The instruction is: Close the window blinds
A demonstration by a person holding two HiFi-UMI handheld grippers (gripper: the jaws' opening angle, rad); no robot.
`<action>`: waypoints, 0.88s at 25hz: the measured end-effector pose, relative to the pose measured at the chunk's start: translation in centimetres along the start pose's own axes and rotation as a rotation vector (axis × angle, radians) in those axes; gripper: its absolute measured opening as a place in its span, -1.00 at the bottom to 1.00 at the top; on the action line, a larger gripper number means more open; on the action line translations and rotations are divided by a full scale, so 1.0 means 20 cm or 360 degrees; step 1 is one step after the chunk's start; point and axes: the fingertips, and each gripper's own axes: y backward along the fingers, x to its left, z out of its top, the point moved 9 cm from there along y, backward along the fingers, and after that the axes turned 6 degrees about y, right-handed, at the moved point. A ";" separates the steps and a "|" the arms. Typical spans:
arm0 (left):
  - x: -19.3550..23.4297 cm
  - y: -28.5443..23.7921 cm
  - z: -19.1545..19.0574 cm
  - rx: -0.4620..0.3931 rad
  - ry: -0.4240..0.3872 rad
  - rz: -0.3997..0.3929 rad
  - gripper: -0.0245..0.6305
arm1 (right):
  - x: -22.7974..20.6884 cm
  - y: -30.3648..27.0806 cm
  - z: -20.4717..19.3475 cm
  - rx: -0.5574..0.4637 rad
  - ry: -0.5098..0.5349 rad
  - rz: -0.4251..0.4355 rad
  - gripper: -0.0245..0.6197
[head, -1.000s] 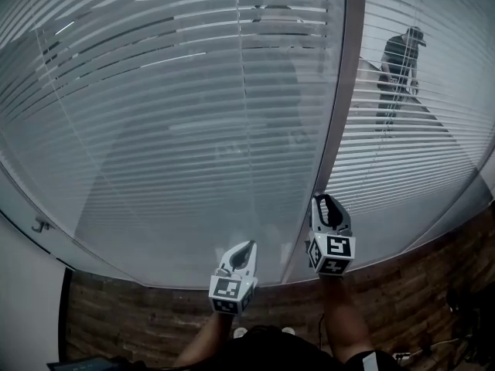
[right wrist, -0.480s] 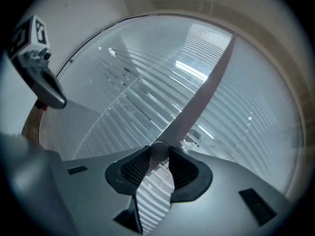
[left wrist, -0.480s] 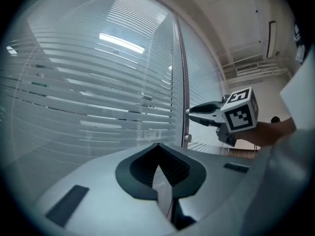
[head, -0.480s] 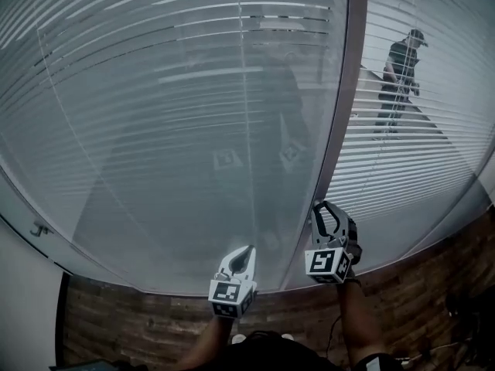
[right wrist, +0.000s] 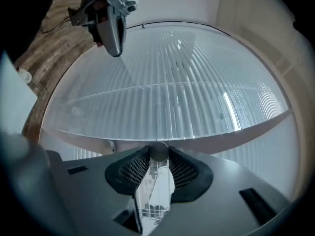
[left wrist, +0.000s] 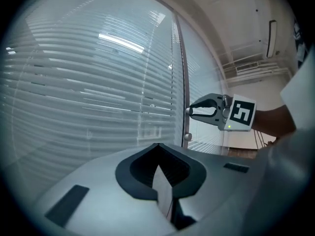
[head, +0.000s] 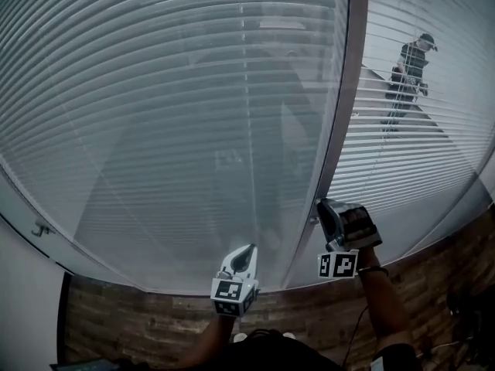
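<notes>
**Right gripper on the tilt knob, slats not fully shut**

Your right gripper is clamped on a small round tilt knob. Its jaws stand fairly wide, one tip on each side of the knob, with your hand rolled so the marker cube hangs underneath. Your left gripper is pinched together on nothing and hangs just short of the glass, low and to the left of the other.

The knob sits low on the vertical frame post that divides the two glazed panels. A second knob shows on the same post, close beside the held one. From here you cannot tell which knob drives which panel.

To the left of the post, the left blind has its slats lying nearly flat, and only dim shapes show through. To the right, the right blind has clear gaps between its slats, and a person standing beyond it is easy to see. The wood floor runs along the foot of the partition.

The step in hand looks like turning the knob to tilt the slats. The next move calls for a steady roll of your wrist about the knob's own axis, with a firm grip so the tips do not slip off the small head. Watch the slats until they overlap. If your wrist runs out of travel, let go, reset and regrip. The right blind probably needs the other knob.
</notes>
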 end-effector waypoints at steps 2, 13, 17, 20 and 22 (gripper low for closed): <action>0.00 0.00 -0.01 0.0003 -0.0017 0.0001 -0.94 | 0.00 0.00 0.00 0.0008 0.0004 -0.0004 -0.53; 0.01 0.03 0.01 0.0013 -0.0013 0.0012 -0.94 | 0.00 0.02 0.00 0.0012 -0.0176 -0.0077 -0.53; 0.03 0.06 0.04 -0.0016 0.0021 0.0044 -0.94 | -0.02 0.10 -0.01 -0.0031 -0.0590 -0.0135 -0.53; 0.05 0.07 0.05 -0.0034 0.0023 0.0055 -0.94 | -0.03 0.16 0.00 -0.0079 -0.1062 -0.0153 -0.53; 0.06 0.09 0.06 -0.0044 0.0012 0.0059 -0.94 | -0.03 0.19 0.01 -0.0111 -0.1399 -0.0176 -0.54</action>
